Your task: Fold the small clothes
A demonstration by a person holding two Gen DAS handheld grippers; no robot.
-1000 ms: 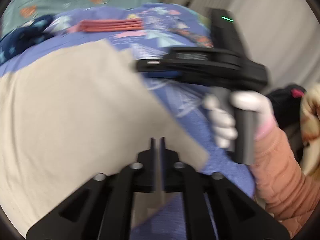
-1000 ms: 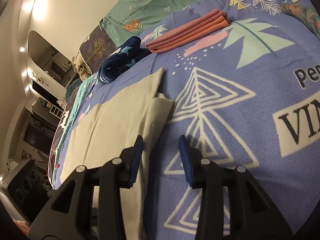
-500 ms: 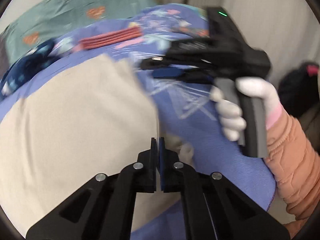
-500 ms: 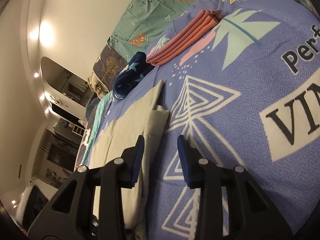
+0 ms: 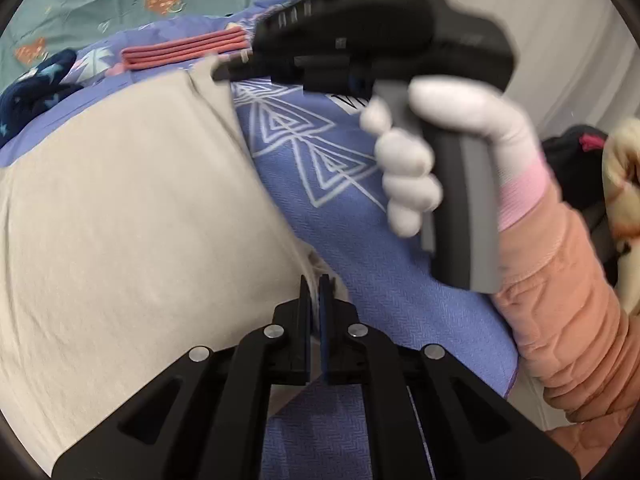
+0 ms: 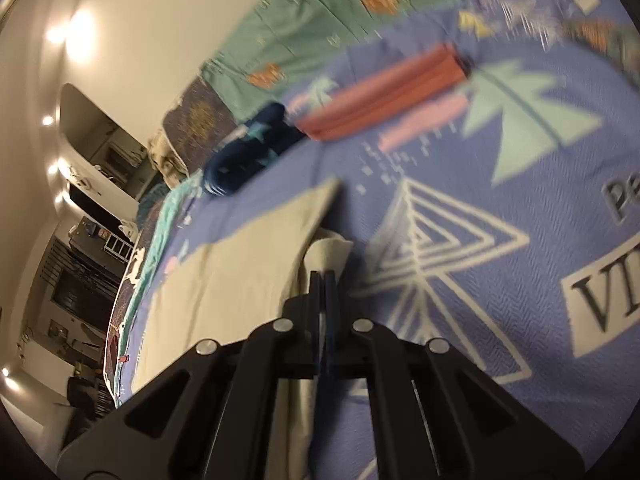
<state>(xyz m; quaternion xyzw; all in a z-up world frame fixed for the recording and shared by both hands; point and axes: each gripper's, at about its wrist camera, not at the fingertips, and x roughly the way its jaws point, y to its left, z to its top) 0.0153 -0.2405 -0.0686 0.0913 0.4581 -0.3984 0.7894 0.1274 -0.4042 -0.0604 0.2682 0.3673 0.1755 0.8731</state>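
— Since a second earlier, what had changed on the right side?

— Fingers that had stood spread above the bed had come together: the right tool was pinching the near folded edge of the flat beige cotton cloth. From the left wrist view the same tool reached over the cloth's far corner, gripped by a white-gloved hand with a pink cuff and a quilted salmon sleeve.

— And the left one?

— The left tool had stayed pressed together on the cloth's near right edge, its fingers nearly touching with fabric between them.

— Where did the cloth lie?

— Spread on the purple-blue printed bedspread, which carried white nested triangles, a pale green leaf and block lettering. Its right border ran beside the triangle print.

— What else was on the bed?

— A folded coral-red ribbed cloth lay further back, and just to its left a bunched navy garment with pale stars. Both were well apart from the beige piece. Behind them ran a teal quilt with orange patches.

— And the room?

— A cream wall with bright ceiling spotlights, an arched opening, and dim shelving further off; details there were too small to tell. On the left wrist view, pale curtains hung at the right, with a dark bag beneath.
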